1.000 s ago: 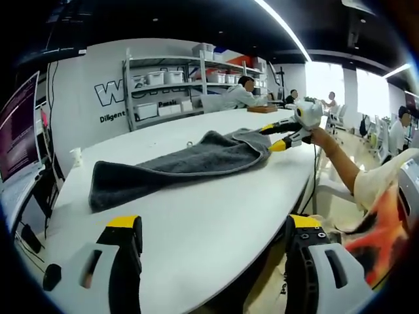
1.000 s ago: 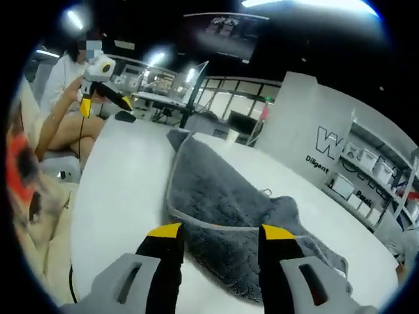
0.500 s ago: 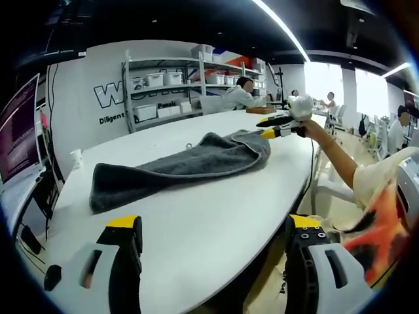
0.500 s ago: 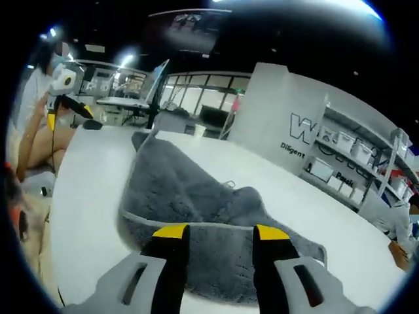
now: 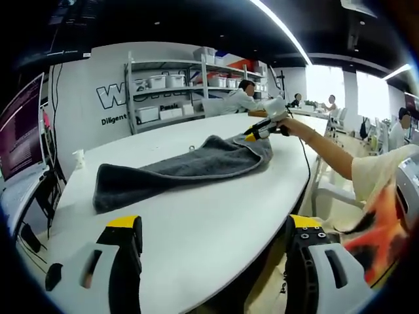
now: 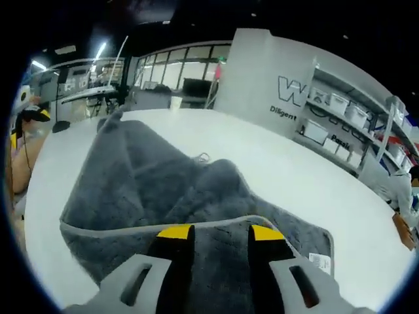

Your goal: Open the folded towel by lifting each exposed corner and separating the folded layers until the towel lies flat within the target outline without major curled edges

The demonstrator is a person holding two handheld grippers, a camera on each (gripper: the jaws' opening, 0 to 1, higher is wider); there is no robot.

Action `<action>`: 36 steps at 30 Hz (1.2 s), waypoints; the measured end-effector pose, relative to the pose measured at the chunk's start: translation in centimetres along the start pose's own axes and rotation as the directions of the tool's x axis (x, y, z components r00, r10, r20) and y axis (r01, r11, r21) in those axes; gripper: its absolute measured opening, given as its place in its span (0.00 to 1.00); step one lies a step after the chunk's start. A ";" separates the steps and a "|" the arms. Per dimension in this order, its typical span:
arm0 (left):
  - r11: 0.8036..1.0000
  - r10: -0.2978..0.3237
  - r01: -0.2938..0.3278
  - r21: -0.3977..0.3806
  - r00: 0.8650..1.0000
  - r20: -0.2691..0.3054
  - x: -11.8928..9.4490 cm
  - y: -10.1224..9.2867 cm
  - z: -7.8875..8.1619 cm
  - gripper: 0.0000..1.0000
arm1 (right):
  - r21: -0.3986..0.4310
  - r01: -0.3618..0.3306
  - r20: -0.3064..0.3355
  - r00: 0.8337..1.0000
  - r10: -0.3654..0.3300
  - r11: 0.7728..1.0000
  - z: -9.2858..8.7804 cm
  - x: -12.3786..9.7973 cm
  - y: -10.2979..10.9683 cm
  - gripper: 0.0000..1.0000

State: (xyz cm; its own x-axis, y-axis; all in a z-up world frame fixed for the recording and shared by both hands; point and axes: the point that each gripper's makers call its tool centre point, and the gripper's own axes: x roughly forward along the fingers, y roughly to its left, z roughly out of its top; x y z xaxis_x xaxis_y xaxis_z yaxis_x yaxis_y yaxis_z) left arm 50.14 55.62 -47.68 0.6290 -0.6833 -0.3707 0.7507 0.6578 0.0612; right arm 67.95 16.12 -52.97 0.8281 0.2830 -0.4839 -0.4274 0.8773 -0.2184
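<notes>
On the white desk the grey towel lies folded and bunched in a long strip, running from about 9 o'clock toward 1 o'clock in the left gripper view. Its far end sits under the right gripper, which a person's outstretched arm holds there. At that distance the yellow-tipped jaws are too small to judge whether they pinch the cloth. The left gripper hangs at 6 o'clock over bare desk, well apart from the towel, its jaws spread wide with nothing between them.

In the right gripper view the right gripper is low over the towel, its jaws a narrow gap apart above a pale hemmed edge that curves across the cloth. Whether the tips touch or grip the fabric I cannot tell, since the jaw bodies hide the contact. A small white label shows at the towel's corner near 4 o'clock, and a little loop sits on the folded upper layer near the centre. The towel's near edge is cut off at the bottom of this view. The left gripper is half cut off at 9 o'clock.

Behind the desk stand shelves with white bins, and a seated person is partly hidden beyond the towel's far end
</notes>
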 end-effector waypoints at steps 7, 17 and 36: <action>1.000 0.004 -0.004 -0.001 1.000 0.001 -0.1 0.4 0.1 0.89 | 0.047 0.015 -0.040 0.999 -0.013 0.999 -1.1 2.3 -0.6 0.17; 1.000 0.009 -0.009 0.000 1.000 0.004 -0.3 0.4 0.3 0.89 | 0.072 0.000 -0.018 1.000 0.001 0.997 -1.7 1.7 0.8 0.00; 1.000 0.011 -0.011 0.004 1.000 0.006 -0.4 0.3 0.3 0.89 | 0.041 0.080 0.079 0.993 -0.083 0.996 -0.2 -2.5 -0.7 0.00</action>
State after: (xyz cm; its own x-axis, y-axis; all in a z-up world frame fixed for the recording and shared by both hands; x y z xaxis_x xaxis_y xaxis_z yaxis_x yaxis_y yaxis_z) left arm 50.16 55.97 -47.26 0.6387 -0.6775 -0.3648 0.7441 0.6645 0.0688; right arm 66.09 14.72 -51.78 0.8866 0.2391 -0.3959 -0.3449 0.9121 -0.2216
